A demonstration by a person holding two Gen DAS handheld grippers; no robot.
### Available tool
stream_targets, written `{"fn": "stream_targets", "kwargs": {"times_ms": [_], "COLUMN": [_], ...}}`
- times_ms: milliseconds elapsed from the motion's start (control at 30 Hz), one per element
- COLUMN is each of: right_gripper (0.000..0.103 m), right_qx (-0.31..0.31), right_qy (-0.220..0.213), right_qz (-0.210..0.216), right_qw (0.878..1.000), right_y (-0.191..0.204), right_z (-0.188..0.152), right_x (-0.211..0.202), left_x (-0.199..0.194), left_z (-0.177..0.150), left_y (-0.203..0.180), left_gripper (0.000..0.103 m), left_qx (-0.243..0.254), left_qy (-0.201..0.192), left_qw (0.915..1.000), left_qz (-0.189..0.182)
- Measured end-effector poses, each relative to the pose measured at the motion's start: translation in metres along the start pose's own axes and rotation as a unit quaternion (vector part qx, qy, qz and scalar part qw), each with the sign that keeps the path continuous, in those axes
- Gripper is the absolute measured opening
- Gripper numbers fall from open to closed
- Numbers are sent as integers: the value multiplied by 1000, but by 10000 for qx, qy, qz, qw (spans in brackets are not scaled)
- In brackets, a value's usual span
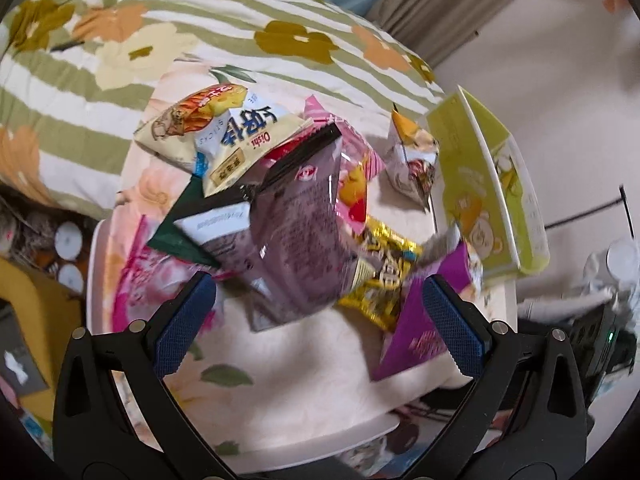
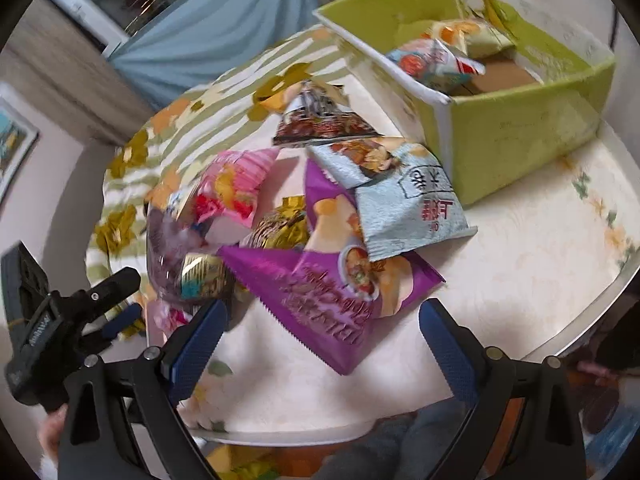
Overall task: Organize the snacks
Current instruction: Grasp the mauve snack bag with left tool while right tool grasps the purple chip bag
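Left wrist view first: the left gripper [image 1: 320,316] hangs wide open over the heap of snacks, nothing between its blue pads, and a mauve packet [image 1: 296,240] lies straight ahead on top of the pile, with a yellow foil pack [image 1: 384,276] tucked just beside it and the green box [image 1: 488,184] standing off to the right on the table [image 1: 304,364]. Over to the right wrist view: the right gripper [image 2: 320,344] is spread wide as well, empty, hovering above a purple packet [image 2: 328,288] whose serrated edge points toward it; a pale blue packet [image 2: 408,208] overlaps its far corner, and the box already holds a few packs. The smart play, I'd say, is to pinch the purple bag by its free near edge, lift slowly so the blue one slides off, then carry it clear of the box wall before letting go.
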State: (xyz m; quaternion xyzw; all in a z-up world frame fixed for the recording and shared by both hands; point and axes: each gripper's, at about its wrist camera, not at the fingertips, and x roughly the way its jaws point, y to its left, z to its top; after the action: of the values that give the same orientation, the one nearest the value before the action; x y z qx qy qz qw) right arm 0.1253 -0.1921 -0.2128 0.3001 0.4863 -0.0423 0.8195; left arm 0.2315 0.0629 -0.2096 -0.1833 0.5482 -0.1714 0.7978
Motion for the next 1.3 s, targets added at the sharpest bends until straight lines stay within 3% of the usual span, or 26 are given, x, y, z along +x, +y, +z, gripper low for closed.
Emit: {"fn": "stream_targets", "kwargs": {"times_ms": [200, 267, 367, 500, 600, 767, 1167, 1300], "right_gripper": [96, 96, 96, 96, 96, 96, 96, 85], "right_qx": [824, 944, 1043, 1090, 1139, 1298, 1172, 1024], "right_qy": [4, 63, 198, 342, 491, 658, 1014, 994], "right_qz": [166, 176, 132, 256, 401, 577, 473, 448], "right_qw": [9965, 9954, 9943, 9931, 9915, 9877, 9868, 9888], "right_y": [-19, -22, -27, -31, -33, -36, -43, -40], "right_z": [9, 9, 9, 11, 15, 20, 24, 23], "right_x": [9, 13, 22, 28, 34, 46, 61, 59], "left_x": [18, 24, 36, 36, 38, 39, 31, 27], "left_z": [8, 8, 5, 2, 1, 1, -9, -19], "left_y": [-3, 0, 10, 10, 9, 6, 1, -3], "left_gripper": [100, 95, 76, 72, 61, 58, 55, 55], "left_qx": [-174, -253, -458, -443, -461, -437, -288, -155], "left_qy": [-31, 28, 229, 162, 219, 219, 266, 316], "left_qw": [9995, 9992, 9981, 9984, 9985, 9984, 9983, 9984], "left_qz": [274, 318, 329, 314, 208, 299, 427, 443]}}
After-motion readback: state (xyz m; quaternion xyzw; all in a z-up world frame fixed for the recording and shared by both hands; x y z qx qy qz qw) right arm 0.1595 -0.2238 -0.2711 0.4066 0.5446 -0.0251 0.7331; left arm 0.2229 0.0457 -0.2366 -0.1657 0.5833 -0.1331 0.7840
